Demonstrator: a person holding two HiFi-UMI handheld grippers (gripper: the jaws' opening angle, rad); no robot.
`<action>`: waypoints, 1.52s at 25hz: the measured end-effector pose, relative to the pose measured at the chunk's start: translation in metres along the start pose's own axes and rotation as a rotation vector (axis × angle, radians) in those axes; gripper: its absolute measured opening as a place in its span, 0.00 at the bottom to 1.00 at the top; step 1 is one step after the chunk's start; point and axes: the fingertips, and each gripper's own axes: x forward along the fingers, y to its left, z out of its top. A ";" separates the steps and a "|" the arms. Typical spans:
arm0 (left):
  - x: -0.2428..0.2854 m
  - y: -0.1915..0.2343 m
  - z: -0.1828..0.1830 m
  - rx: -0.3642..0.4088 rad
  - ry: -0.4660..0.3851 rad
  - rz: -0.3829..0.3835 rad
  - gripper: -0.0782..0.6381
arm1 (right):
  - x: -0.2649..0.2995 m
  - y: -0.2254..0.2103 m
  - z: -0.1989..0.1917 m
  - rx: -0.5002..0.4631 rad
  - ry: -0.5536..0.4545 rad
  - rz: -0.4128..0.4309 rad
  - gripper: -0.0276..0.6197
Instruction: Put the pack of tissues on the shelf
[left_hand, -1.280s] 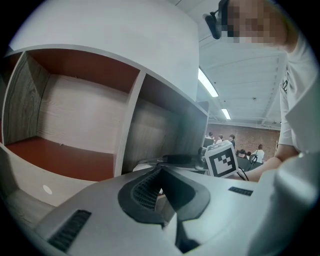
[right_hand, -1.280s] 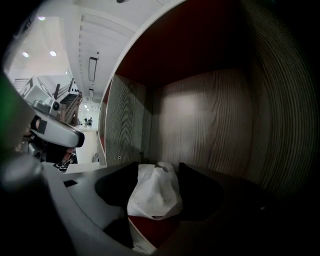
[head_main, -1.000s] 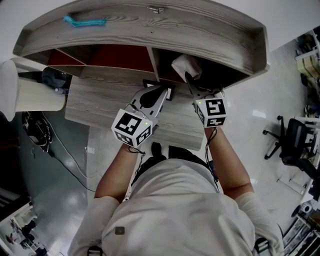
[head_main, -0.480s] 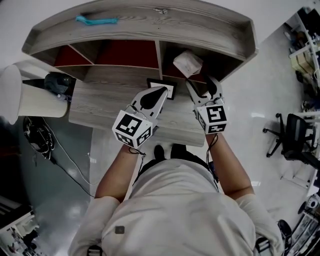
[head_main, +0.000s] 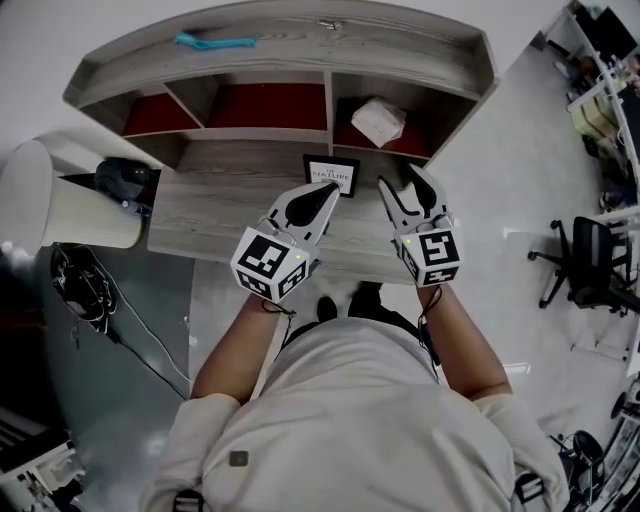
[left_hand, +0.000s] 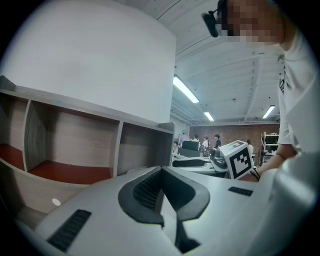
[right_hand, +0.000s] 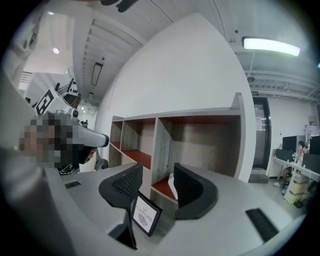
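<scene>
The white pack of tissues (head_main: 378, 121) lies on the red floor of the shelf's right compartment (head_main: 420, 108); the right gripper view shows a sliver of the tissue pack (right_hand: 171, 184) past the jaws. My right gripper (head_main: 399, 178) hovers over the desk in front of that compartment, clear of the pack. Its jaws are open, have just been closing, and have nothing between them (right_hand: 157, 171). My left gripper (head_main: 324, 192) is beside it to the left, shut and empty (left_hand: 162, 172).
A small framed sign (head_main: 331, 174) stands on the desk (head_main: 210, 215) between the grippers and the shelf. A blue object (head_main: 214, 41) lies on the shelf top. A white cylinder (head_main: 60, 200) stands left of the desk, an office chair (head_main: 590, 265) to the right.
Both grippers have drawn back from the shelf toward the person and risen a little. The tissue pack has stayed in the right compartment. The right jaws stand narrower.
</scene>
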 end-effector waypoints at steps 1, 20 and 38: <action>-0.005 -0.003 0.000 0.001 -0.001 -0.005 0.13 | -0.006 0.004 0.001 -0.001 -0.003 -0.002 0.35; -0.070 -0.037 -0.003 -0.004 -0.018 -0.068 0.13 | -0.076 0.086 0.006 0.005 0.012 0.112 0.08; -0.077 -0.060 -0.002 -0.017 -0.019 -0.139 0.13 | -0.120 0.085 0.012 0.012 0.006 0.140 0.07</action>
